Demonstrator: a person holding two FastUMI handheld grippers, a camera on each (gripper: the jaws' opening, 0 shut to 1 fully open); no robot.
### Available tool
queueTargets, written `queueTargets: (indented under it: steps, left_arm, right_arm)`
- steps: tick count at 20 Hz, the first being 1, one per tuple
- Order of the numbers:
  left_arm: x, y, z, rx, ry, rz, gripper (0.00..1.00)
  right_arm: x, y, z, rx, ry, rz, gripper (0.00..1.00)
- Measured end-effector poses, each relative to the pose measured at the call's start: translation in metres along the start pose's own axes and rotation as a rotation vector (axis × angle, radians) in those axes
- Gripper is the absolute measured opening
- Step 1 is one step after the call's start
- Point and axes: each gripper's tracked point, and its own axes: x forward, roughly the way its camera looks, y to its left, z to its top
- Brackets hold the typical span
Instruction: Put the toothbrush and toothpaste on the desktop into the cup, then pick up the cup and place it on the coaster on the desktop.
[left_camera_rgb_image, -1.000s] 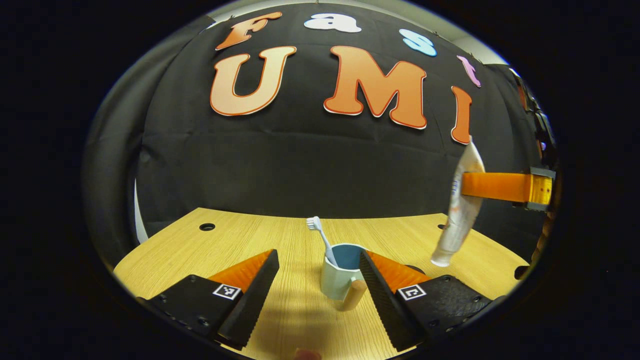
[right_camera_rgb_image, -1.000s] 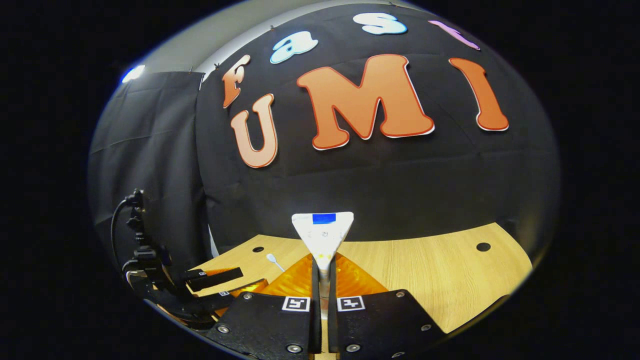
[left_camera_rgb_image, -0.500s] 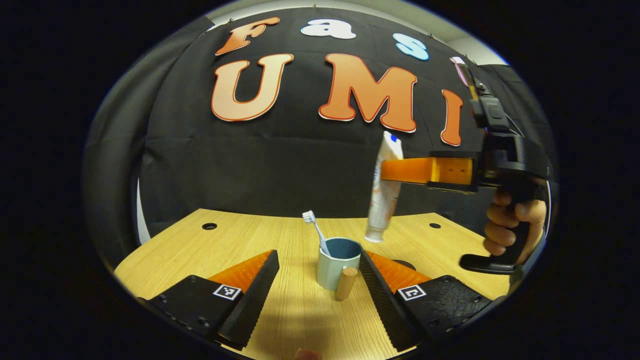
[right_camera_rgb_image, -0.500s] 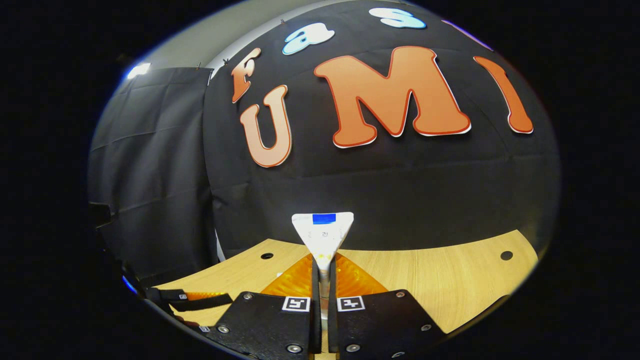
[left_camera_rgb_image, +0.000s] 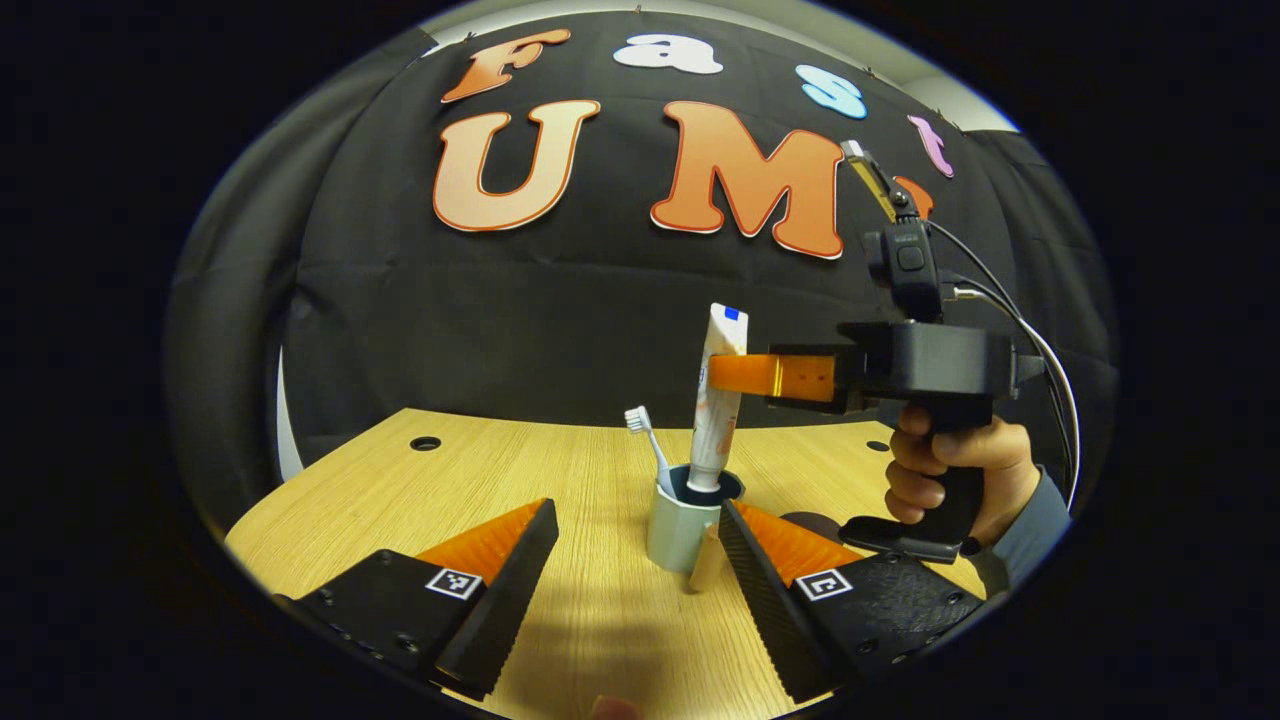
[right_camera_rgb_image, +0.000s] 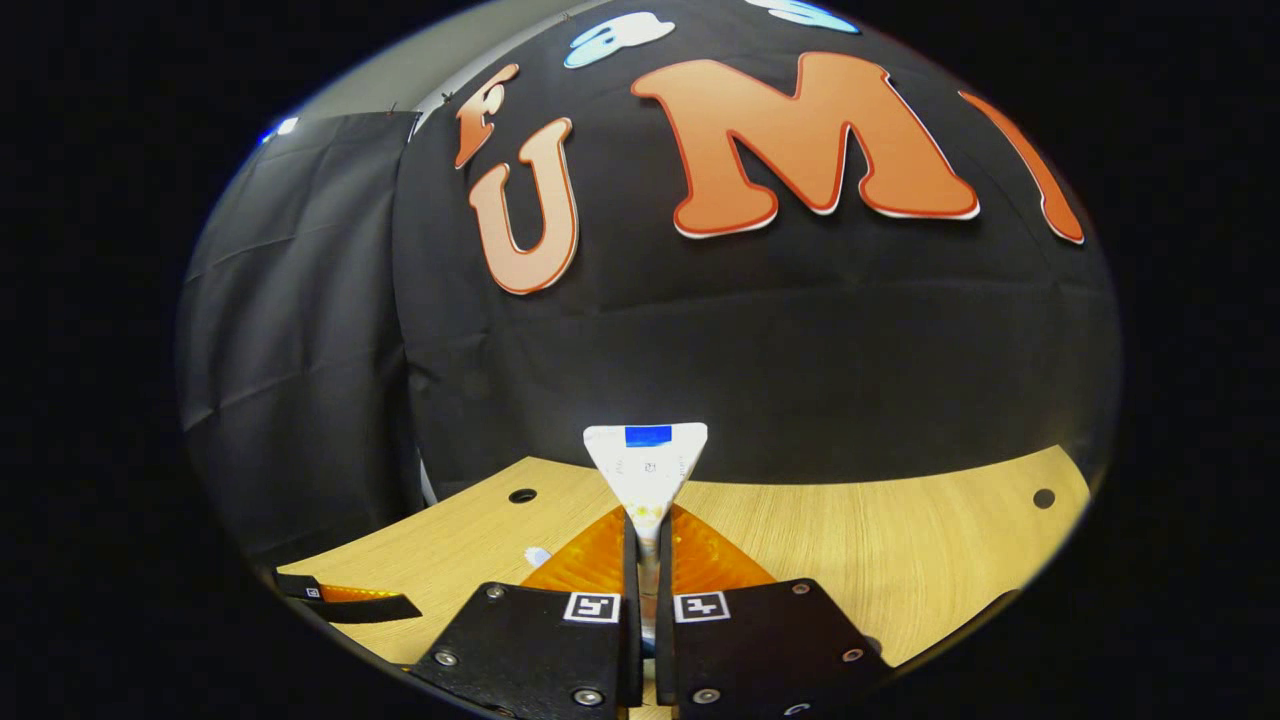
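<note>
Wooden worktop (left_camera_rgb_image: 400, 500) is carrying the cup (left_camera_rgb_image: 683, 530) where, toothbrush (left_camera_rgb_image: 650, 455) already inside, my right hand-held gripper (left_camera_rgb_image: 735, 373) is lowering the clamped toothpaste (left_camera_rgb_image: 715, 400), left hand-held gripper (left_camera_rgb_image: 630, 570) waiting wide, coaster move remaining.

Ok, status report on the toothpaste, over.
Right gripper shut on toothpaste tube, cap end down in cup. Left gripper open, short of cup. Toothbrush in cup. Coaster partly hidden beyond left gripper's finger.
</note>
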Motion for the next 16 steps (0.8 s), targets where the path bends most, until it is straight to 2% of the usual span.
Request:
queueTargets:
  steps: [8, 11, 14, 16]
  left_arm:
    - [0.005, 0.001, -0.019, -0.052, 0.055, -0.014, 0.98]
    - [0.002, -0.002, -0.020, -0.055, 0.059, -0.014, 0.98]
    - [0.005, -0.005, -0.021, -0.037, 0.067, -0.012, 0.98]
    - [0.008, -0.010, -0.021, -0.025, 0.075, -0.018, 0.98]
  right_arm:
    - [0.004, -0.005, -0.029, -0.031, 0.037, -0.021, 0.06]
    - [0.002, -0.002, -0.044, -0.032, 0.079, -0.006, 0.13]
    - [-0.006, -0.006, -0.050, -0.041, 0.109, -0.021, 0.18]
    - [-0.016, -0.008, -0.045, -0.032, 0.103, -0.021, 0.28]
